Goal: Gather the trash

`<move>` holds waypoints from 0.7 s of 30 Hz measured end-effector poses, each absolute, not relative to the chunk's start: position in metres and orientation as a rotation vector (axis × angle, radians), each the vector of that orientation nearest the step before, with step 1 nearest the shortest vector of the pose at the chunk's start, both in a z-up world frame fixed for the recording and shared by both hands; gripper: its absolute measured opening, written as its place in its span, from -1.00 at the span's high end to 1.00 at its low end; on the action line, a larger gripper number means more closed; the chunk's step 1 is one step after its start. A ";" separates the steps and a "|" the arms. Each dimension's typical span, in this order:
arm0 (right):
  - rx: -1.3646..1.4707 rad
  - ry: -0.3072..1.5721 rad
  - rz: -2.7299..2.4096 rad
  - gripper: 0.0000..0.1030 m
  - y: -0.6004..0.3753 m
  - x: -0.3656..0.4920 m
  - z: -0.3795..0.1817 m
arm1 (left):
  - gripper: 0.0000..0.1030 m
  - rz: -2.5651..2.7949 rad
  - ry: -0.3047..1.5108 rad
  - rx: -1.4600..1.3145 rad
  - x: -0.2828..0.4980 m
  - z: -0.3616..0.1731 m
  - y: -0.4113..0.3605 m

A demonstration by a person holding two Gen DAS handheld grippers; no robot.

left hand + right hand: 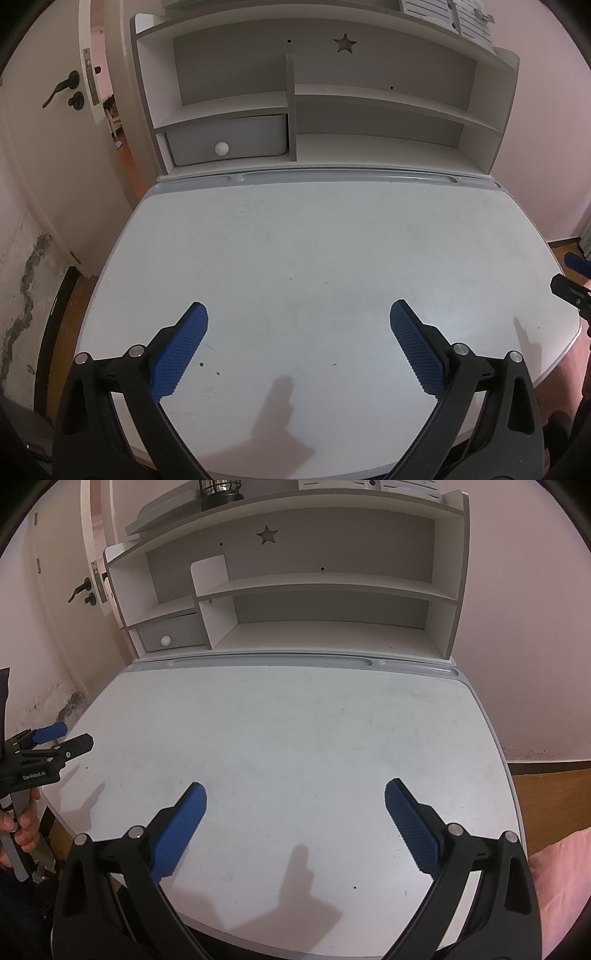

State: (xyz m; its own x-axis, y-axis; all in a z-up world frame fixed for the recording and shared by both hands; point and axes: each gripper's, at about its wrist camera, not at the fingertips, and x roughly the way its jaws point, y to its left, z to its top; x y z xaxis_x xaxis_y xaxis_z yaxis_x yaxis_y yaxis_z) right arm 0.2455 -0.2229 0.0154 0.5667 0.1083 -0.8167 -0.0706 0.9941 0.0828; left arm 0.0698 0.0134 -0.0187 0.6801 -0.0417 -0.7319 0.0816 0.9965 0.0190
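On the desk top [314, 258], no real trash to be seen: only a few dark specks [201, 364] near the front edge. Left gripper [298, 317] spread wide, holding nothing; right gripper [295, 797] likewise apart and bare. Shelf unit [306, 103] behind, bare but for its drawer [229, 140]. Best to scan beyond the desk before lowering, then close slowly and squarely on any scrap found.

Two handheld grippers, black frames w/ blue pads

Left gripper [298, 314] and right gripper [295, 794] are each being shown w/ black curved arms, silver round pivot screws and blue cross-hatched pads [413, 830]. On the left unit's side, white "GenRobot.AI" lettering is being displayed, w/ a grey handle [14, 845] being gripped by a hand [22, 823].
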 end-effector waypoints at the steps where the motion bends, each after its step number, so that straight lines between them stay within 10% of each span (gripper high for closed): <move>1: 0.042 0.962 0.105 -0.82 -0.223 0.245 0.015 | -0.87 -0.070 0.820 0.052 0.070 -0.018 0.013; 21: 0.040 0.962 0.106 -0.82 -0.224 0.245 0.016 | -0.87 -0.069 0.828 0.048 0.072 -0.020 0.013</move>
State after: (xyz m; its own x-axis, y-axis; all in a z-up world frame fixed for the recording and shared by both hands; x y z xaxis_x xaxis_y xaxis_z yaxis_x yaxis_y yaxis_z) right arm 0.2451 -0.2238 0.0164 0.5673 0.1082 -0.8163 -0.0729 0.9940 0.0811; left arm 0.0716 0.0133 -0.0200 0.6742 -0.0423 -0.7373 0.0798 0.9967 0.0158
